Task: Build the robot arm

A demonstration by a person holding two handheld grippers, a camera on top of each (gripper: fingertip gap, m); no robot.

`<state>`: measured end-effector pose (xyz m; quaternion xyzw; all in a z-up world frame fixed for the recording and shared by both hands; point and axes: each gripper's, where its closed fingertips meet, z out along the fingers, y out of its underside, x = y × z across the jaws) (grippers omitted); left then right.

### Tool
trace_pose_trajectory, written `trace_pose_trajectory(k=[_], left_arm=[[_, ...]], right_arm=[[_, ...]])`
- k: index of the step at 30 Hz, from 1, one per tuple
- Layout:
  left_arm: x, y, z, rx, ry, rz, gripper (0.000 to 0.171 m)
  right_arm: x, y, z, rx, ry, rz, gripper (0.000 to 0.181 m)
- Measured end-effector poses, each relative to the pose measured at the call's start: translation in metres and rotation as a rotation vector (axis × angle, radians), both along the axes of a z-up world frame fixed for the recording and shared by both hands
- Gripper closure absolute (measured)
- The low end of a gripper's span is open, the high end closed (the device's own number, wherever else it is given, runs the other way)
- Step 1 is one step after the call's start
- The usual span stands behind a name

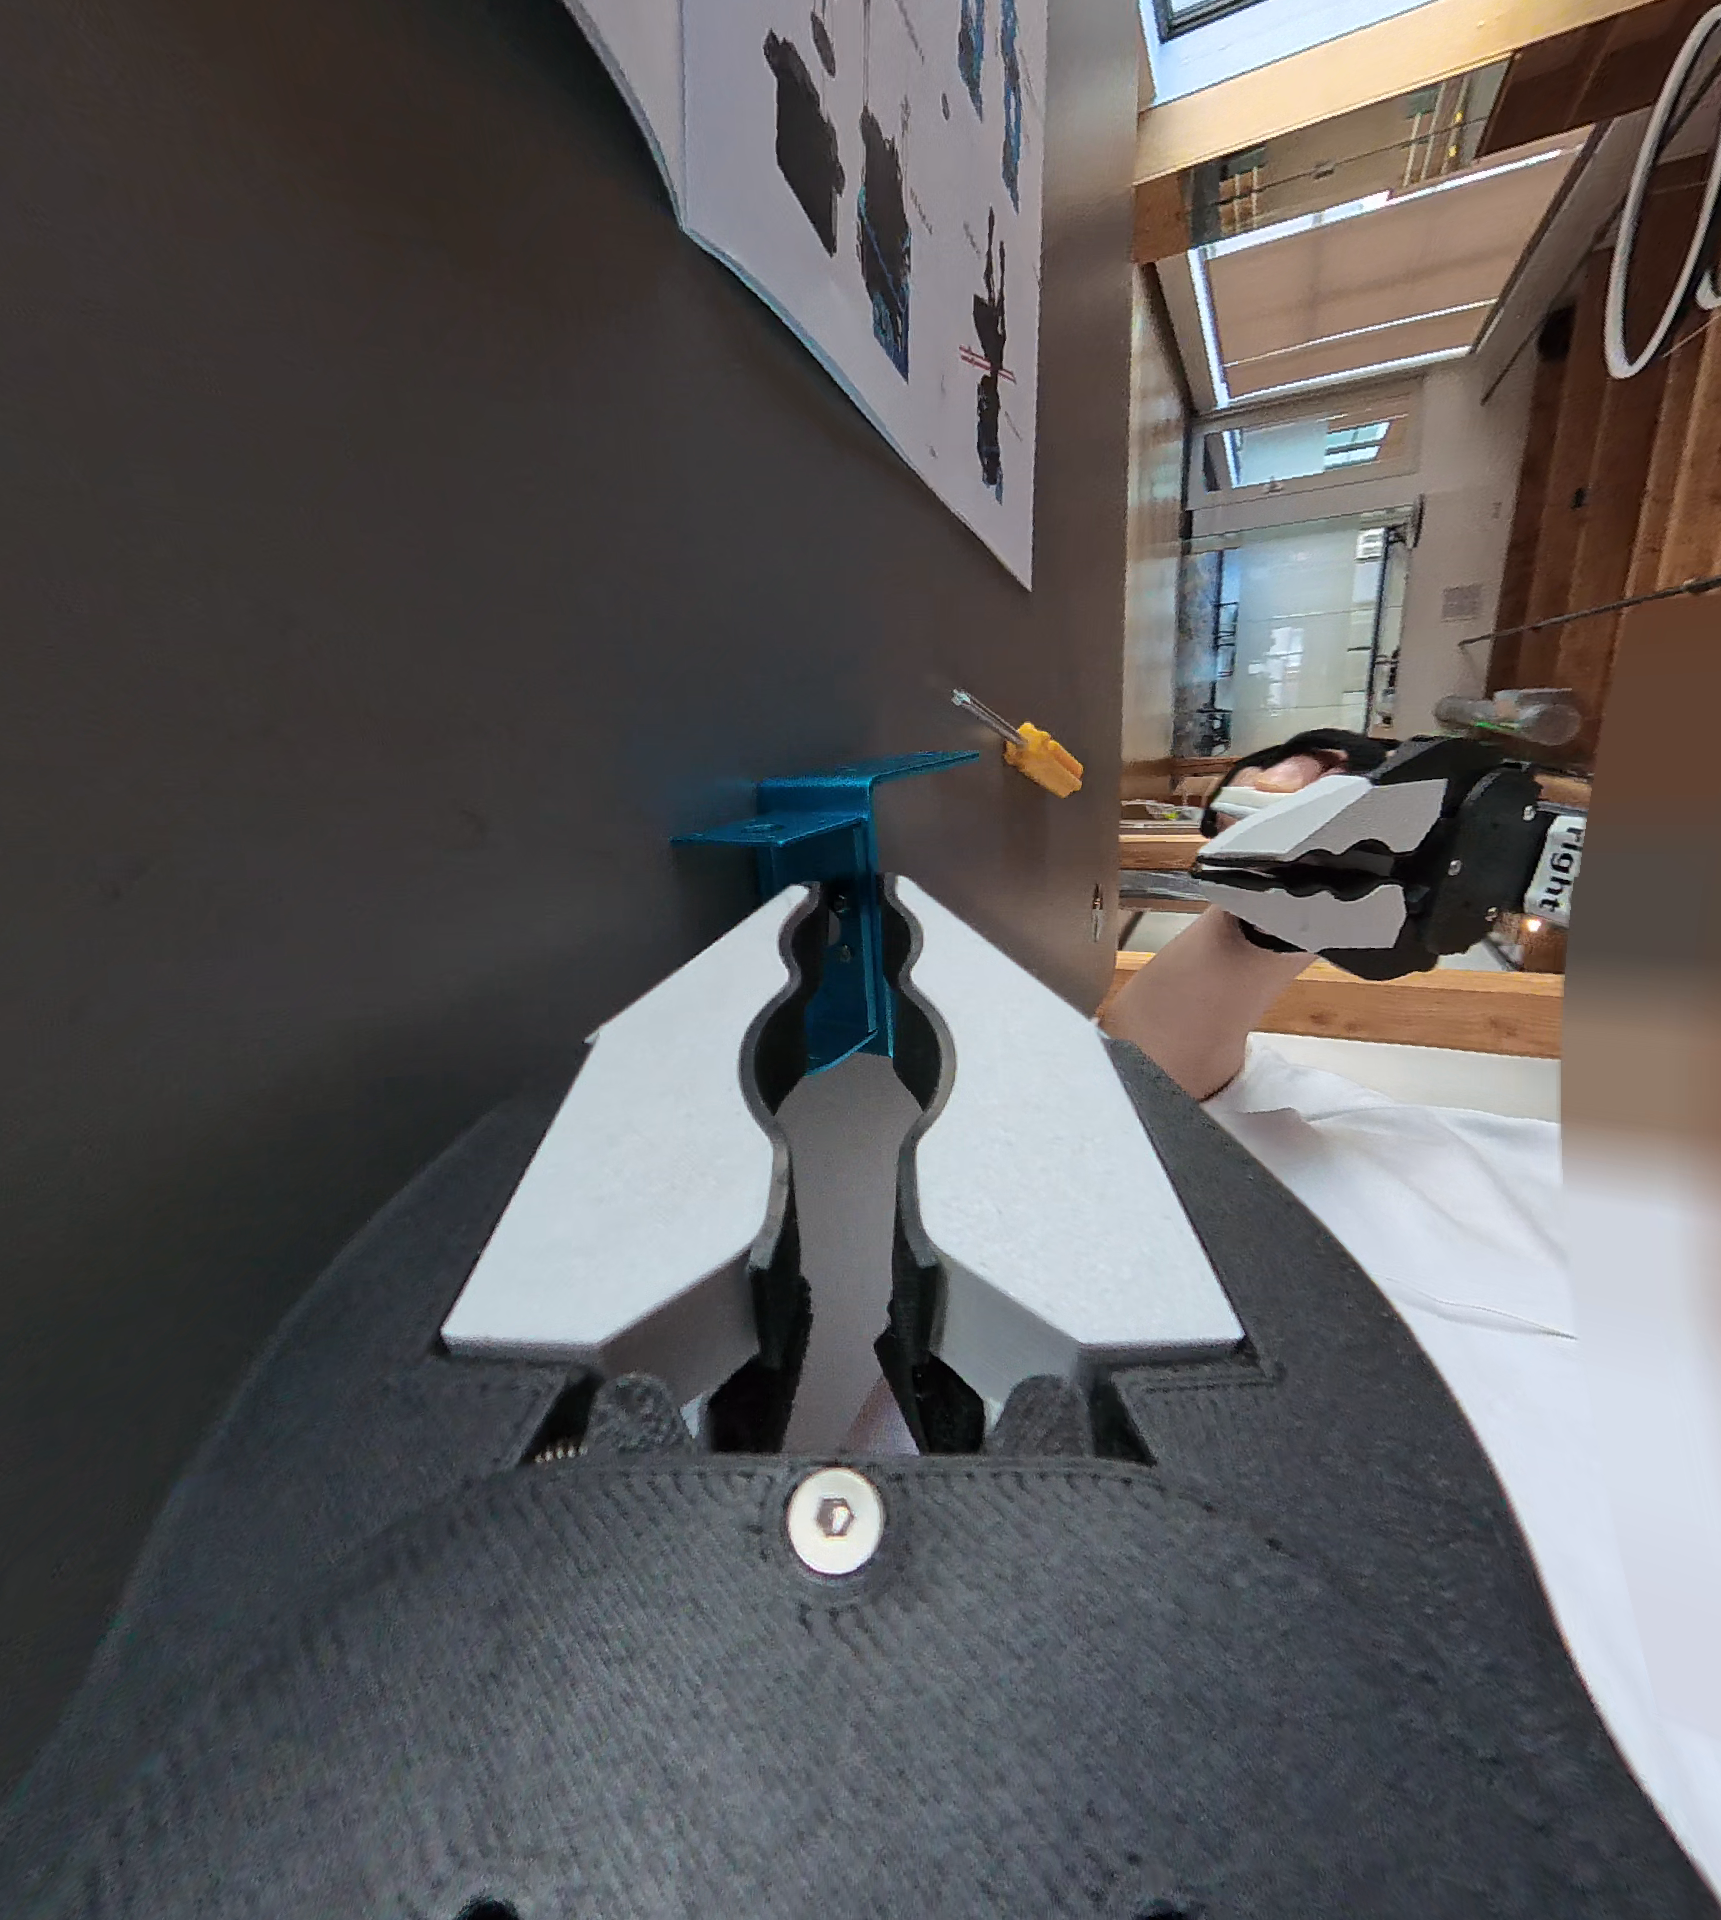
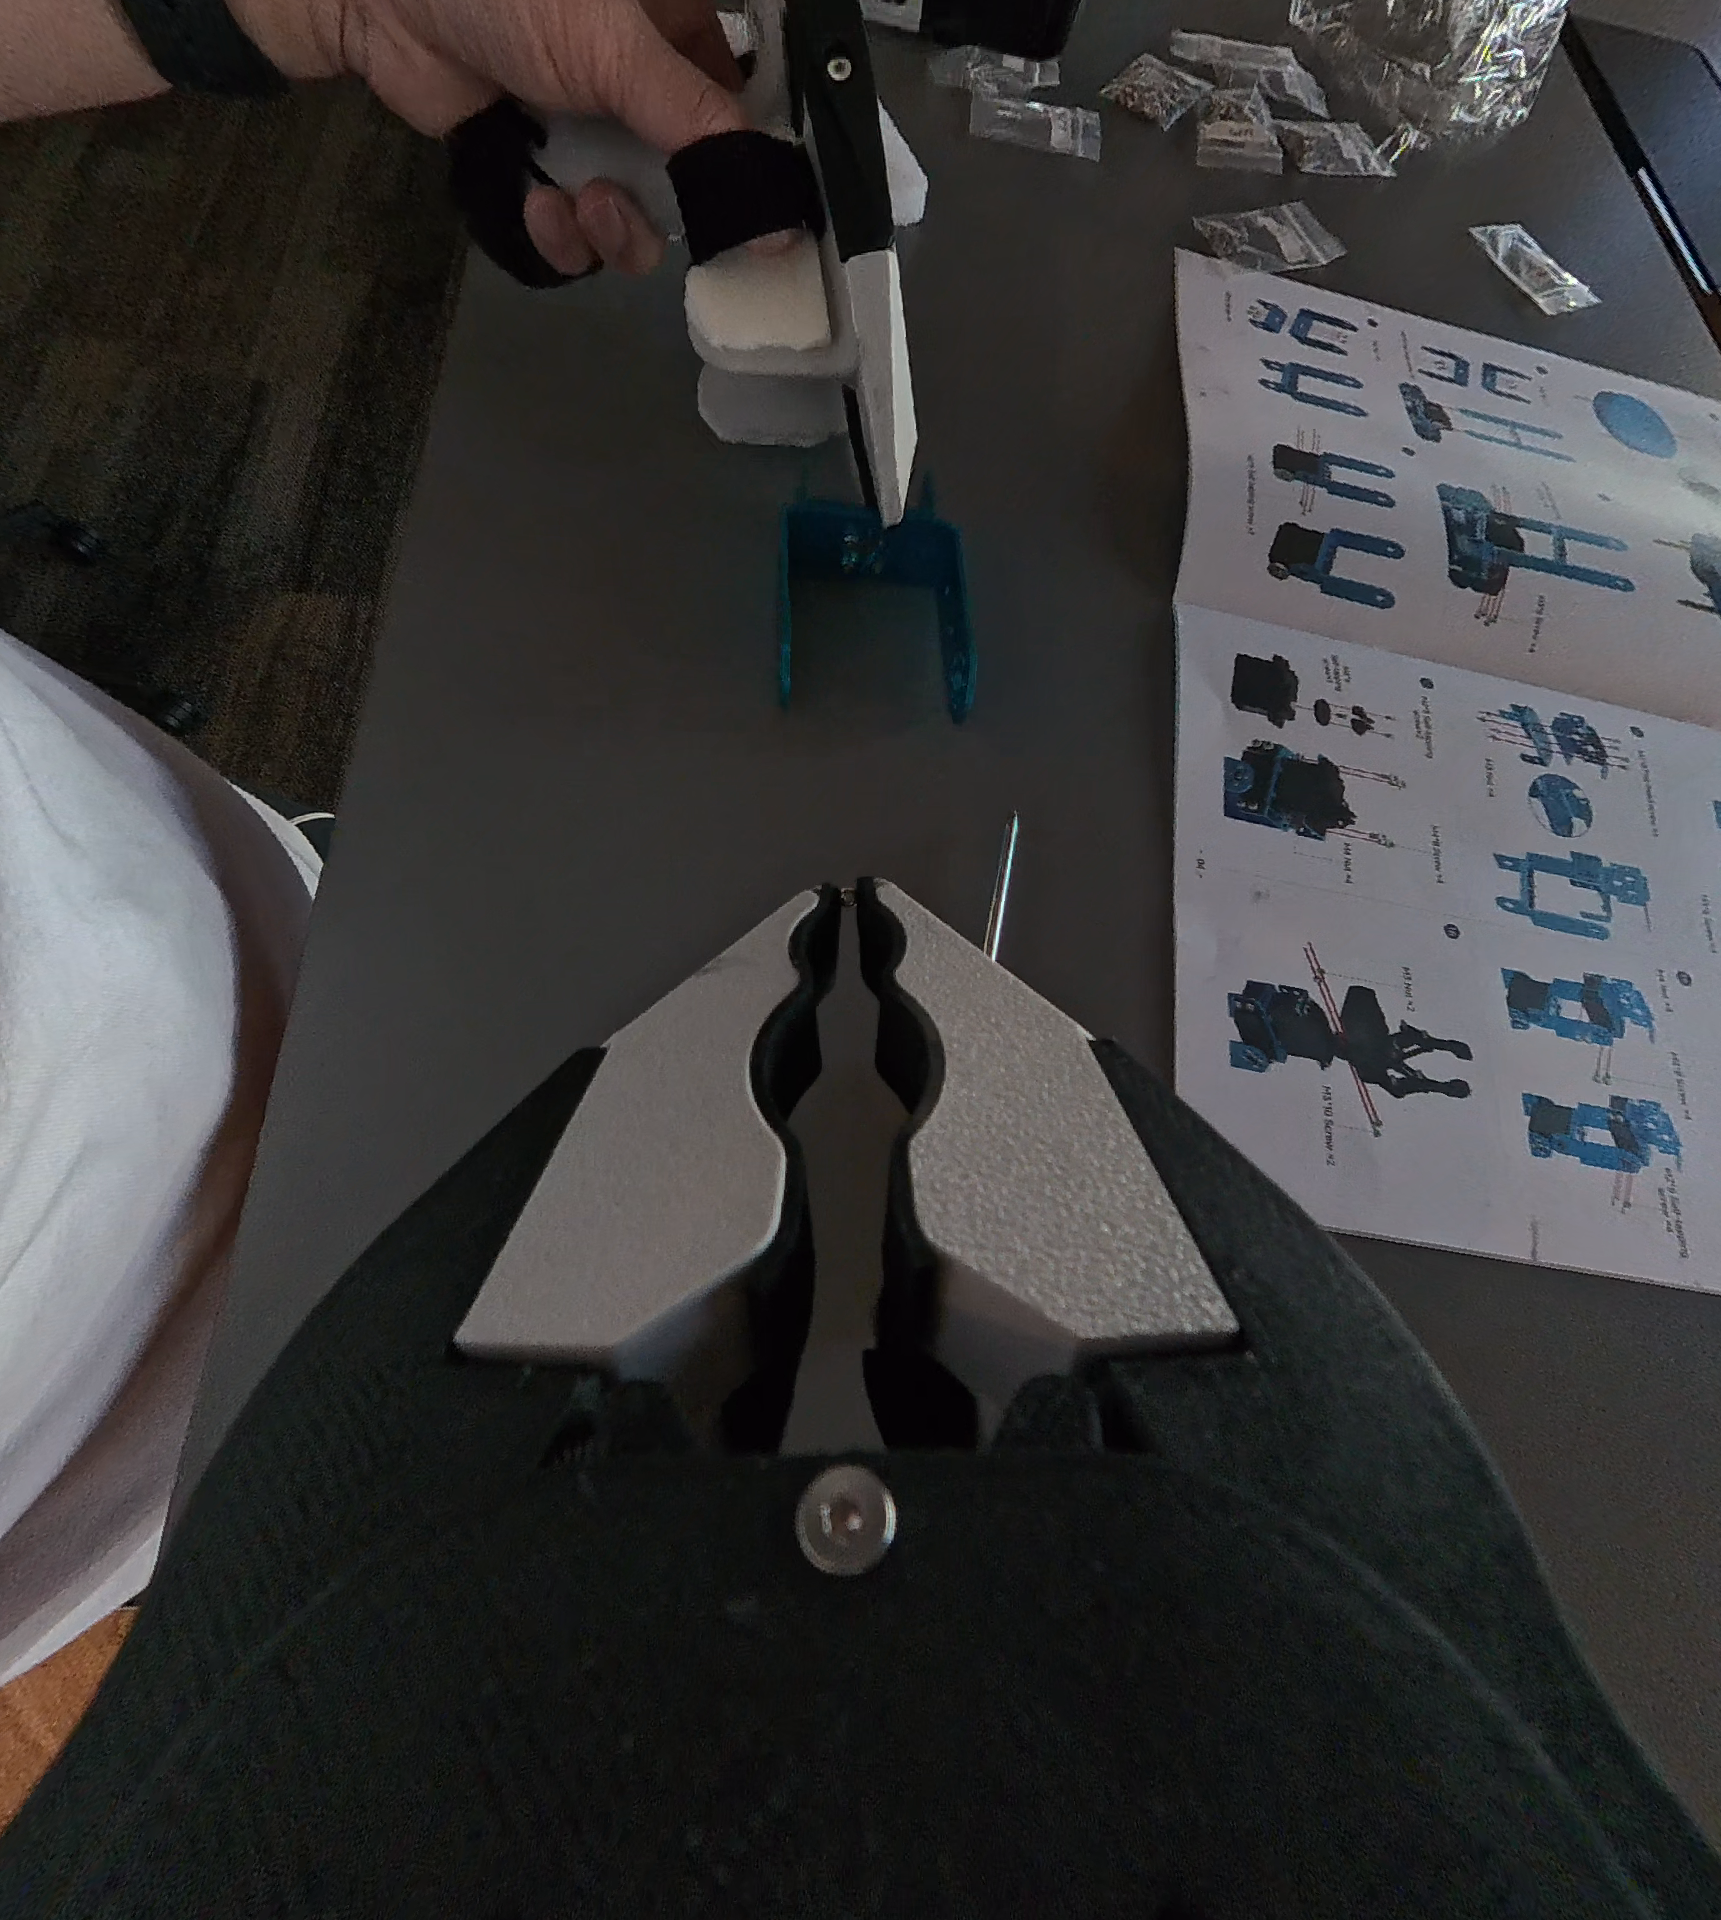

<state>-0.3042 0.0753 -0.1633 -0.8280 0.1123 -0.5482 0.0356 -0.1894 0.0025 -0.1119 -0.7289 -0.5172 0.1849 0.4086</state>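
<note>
The left claw [image 1: 851, 894] is clamped on a blue metal bracket [image 1: 835, 821]. In the left wrist view the bracket sits in the middle of the frame, with its flat back plate squeezed between the two white fingers. In the right wrist view the same claw [image 2: 887, 504] comes down from the top of the frame, held by a hand [image 2: 544, 73] with black straps. It pinches the bracket [image 2: 871, 603] at its back plate, and the two blue legs point down the frame. The bracket looks like it stands on the dark grey worktop [image 2: 575, 831].

The right claw [image 2: 848, 896] is in the lower middle of its own view. Its tips are almost together. It seems to pinch a tiny dark bit [image 2: 848, 900] there, but the bit is too small to tell what it is. This claw is well apart from the bracket and touches nothing else.

Just beside the right claw's tips, a little to the right, the thin metal shaft of a screwdriver [image 2: 1001, 883] lies on the worktop. Its yellow handle shows in the left wrist view [image 1: 1043, 764], near the bracket.

An open booklet [image 2: 1458, 779] with pictures of blue parts lies on the right side of the frame. Small clear bags [image 2: 1251, 114] lie at the upper right.
</note>
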Motion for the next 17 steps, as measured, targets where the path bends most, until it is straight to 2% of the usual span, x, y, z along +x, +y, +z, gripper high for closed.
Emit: trace_pose_trajectory(k=[10, 17], left_arm=[[0.01, 0.0, 0.009, -0.095, -0.19, 0.02, 0.164], [0.017, 0.001, 0.048, -0.093, -0.463, 0.023, 0.164]], right_arm=[[0.0, 0.004, 0.002, 0.009, -0.003, -0.006, 0.179], [-0.006, 0.012, 0.018, 0.046, 0.044, -0.011, 0.18]])
